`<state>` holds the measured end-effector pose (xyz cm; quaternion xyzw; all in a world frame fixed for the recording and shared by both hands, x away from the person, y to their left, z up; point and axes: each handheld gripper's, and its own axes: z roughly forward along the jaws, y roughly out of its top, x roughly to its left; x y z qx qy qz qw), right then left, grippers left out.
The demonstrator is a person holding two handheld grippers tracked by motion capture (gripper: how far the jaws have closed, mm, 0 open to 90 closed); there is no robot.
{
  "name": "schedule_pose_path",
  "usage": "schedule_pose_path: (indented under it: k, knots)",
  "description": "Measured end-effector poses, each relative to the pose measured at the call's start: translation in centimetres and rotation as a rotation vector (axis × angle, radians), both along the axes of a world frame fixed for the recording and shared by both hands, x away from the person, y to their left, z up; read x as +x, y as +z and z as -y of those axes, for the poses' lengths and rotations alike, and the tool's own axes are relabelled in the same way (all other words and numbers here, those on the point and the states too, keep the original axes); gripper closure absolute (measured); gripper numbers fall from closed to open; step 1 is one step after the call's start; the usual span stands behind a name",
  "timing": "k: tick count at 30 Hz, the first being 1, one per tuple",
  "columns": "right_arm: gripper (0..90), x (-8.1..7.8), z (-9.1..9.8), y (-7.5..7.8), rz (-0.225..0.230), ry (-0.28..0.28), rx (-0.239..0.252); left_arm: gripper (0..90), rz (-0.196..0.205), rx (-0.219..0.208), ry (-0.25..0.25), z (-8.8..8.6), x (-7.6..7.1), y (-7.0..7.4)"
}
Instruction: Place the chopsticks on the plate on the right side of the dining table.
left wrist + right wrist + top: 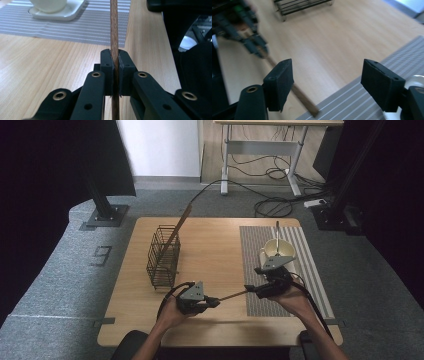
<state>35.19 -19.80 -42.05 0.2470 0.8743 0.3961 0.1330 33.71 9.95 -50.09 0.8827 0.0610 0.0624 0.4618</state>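
Left gripper: nearest the camera in the high view, at the table's front edge, left of centre; jaws clamped tight on a thin wooden stick, pads pressed to both its sides in the left gripper view.
Wooden stick: one end is pinched in the left gripper; the shaft slants up and to the right, with its free end at the left border of the striped mat; in the right gripper view it runs behind the left-hand jaw, untouched by either pad.
Wire basket: dark, upright, on the left half of the table, well apart from both grippers; a long wooden rod leans out of it.
Table: light wood.
Striped placemat: grey, covers the right part of the table.
Right gripper: over the mat's left edge, at the stick's free end; jaws stand wide apart with nothing gripped.
Cup: white, on a white dish on the mat, just beyond the right gripper; a thin utensil stands in it.
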Motion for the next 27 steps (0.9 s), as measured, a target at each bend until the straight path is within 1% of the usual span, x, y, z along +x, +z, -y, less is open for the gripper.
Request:
schedule_pose_path:
  k: [3, 5, 7, 11, 14, 17, 19, 23, 25, 27]
  knots:
    - [27.1, -0.5, -1.0, -0.6, -0.014, 0.058, -0.037, 84.8, -0.007, 0.024, -0.01, 0.4, -0.1, -0.2]
    - [30.5, -0.7, -1.6, -1.1, -0.024, 0.099, -0.063, 84.8, -0.007, 0.045, -0.017, 0.6, -0.2, -0.2]
    - [34.4, -1.0, -2.2, -1.6, -0.022, 0.143, -0.09, 84.8, -0.01, 0.054, -0.026, 0.8, -0.2, -0.3]
    - [42.3, -1.6, -3.3, -2.5, -0.035, 0.21, -0.141, 84.7, -0.013, 0.062, -0.034, 1.0, -0.3, -0.2]
    - [47.5, -1.9, -3.8, -3.0, -0.031, 0.231, -0.18, 84.7, -0.019, 0.071, -0.038, 1.1, -0.3, -0.3]
    - [52.8, -2.2, -4.2, -3.3, -0.011, 0.258, -0.209, 84.8, -0.023, 0.08, -0.046, 1.3, -0.4, -0.3]
    - [57.0, -2.3, -4.4, -3.5, -0.007, 0.27, -0.222, 84.8, -0.026, 0.086, -0.053, 1.4, -0.4, -0.3]
    - [65.3, -2.4, -4.7, -3.8, -0.014, 0.298, -0.248, 84.7, -0.027, 0.102, -0.057, 1.7, -0.5, -0.4]
    - [69.6, -2.5, -4.8, -3.9, -0.013, 0.313, -0.254, 84.7, -0.033, 0.098, -0.059, 1.6, -0.5, -0.5]
    - [70.9, -2.5, -4.8, -3.9, -0.015, 0.321, -0.255, 84.5, -0.032, 0.096, -0.064, 1.6, -0.4, -0.5]
